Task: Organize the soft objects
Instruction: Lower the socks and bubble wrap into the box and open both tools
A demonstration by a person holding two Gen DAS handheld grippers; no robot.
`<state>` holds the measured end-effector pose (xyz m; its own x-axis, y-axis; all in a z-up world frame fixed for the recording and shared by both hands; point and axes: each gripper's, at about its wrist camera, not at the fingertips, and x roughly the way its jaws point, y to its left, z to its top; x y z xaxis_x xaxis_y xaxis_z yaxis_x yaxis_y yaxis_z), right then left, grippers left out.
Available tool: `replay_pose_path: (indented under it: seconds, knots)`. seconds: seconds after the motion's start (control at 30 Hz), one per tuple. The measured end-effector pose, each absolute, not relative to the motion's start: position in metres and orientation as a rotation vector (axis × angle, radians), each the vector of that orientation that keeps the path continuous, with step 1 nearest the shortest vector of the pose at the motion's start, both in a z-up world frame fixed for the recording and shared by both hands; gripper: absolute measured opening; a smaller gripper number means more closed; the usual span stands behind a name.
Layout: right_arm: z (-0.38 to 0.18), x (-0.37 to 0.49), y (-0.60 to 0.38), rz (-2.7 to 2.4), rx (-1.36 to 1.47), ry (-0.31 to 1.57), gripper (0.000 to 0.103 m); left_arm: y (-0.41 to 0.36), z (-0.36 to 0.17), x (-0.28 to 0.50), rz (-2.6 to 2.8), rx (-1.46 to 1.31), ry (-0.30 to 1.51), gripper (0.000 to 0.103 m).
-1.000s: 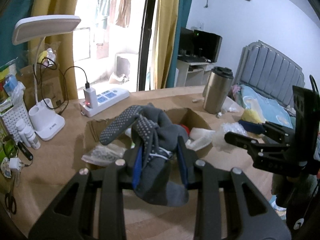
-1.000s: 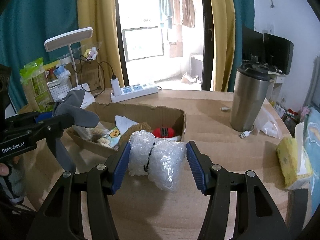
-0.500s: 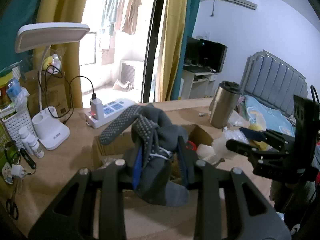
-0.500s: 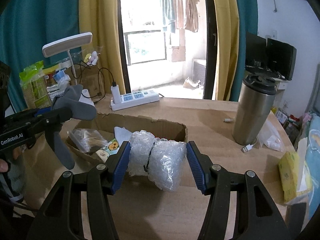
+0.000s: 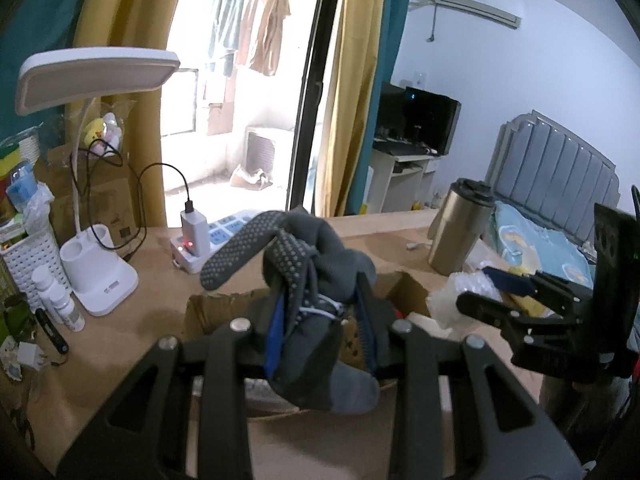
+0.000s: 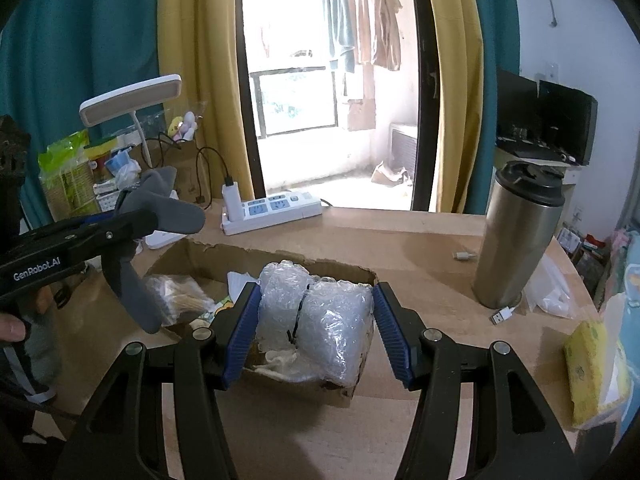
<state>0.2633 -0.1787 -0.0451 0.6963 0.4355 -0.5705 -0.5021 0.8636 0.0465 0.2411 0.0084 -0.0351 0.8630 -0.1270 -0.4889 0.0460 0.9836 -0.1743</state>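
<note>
Above the torn cardboard box (image 6: 280, 268) on the desk: right gripper (image 6: 316, 332) pinches a bubble-wrap bundle (image 6: 320, 316); left gripper (image 5: 320, 336) clamps grey grip-dot socks (image 5: 308, 280). Both hover mid-carry; next, probably lower and release into the box.

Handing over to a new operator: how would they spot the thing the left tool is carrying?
Find the open cardboard box on the wooden table. Just above its left end, the left tool pinches a bundled grey sock. Unlike the clear bubble wrap in the right tool, it is dark cloth with grip dots.
</note>
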Motion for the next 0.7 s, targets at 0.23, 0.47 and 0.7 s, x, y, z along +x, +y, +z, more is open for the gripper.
replay_pose_path:
  seconds: [0.23, 0.47, 0.7]
  knots:
    - [-0.052, 0.275, -0.177, 0.529, -0.11, 0.621, 0.06, 0.008, -0.049, 0.257, -0.085, -0.176, 0.555, 0.033]
    - [-0.065, 0.289, -0.171, 0.54, -0.102, 0.654, 0.06, 0.006, -0.07, 0.274, -0.087, -0.182, 0.619, 0.034]
    - [-0.086, 0.295, -0.161, 0.55, -0.16, 0.683, 0.06, 0.003, -0.092, 0.289, -0.093, -0.193, 0.683, 0.034]
